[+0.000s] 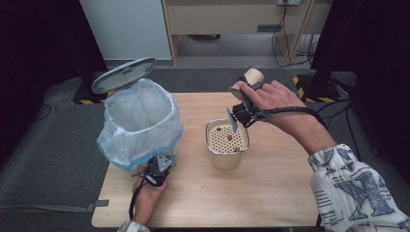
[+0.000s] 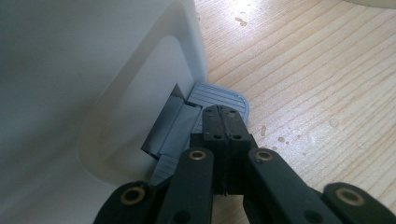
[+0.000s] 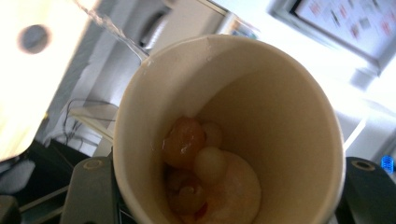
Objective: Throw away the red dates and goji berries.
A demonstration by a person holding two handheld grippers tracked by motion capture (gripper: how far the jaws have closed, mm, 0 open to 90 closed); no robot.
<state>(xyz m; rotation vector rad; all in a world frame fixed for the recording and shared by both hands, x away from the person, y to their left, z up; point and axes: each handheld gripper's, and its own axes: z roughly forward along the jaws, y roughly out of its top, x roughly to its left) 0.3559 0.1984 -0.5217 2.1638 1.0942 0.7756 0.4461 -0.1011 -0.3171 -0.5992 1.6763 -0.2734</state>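
A white pedal bin (image 1: 140,121) lined with a clear bag stands at the table's left, its grey lid (image 1: 123,75) raised. My left gripper (image 1: 159,166) is shut, and its tips (image 2: 225,114) rest on the bin's grey foot pedal (image 2: 219,95). My right gripper (image 1: 246,92) is shut on a paper cup (image 1: 251,78), tilted over a beige container with a perforated insert (image 1: 227,142). A thin stream of liquid (image 1: 232,121) falls from the cup to the insert. Inside the cup (image 3: 261,93) lie orange and white food scraps (image 3: 205,172). Liquid leaves its rim (image 3: 126,39).
The wooden table (image 1: 270,193) has small wet spots (image 2: 280,139) near the pedal. A few scraps lie on the insert (image 1: 220,129). Dark carpet surrounds the table. Behind it are a wooden cabinet (image 1: 232,19) and cables (image 1: 290,43).
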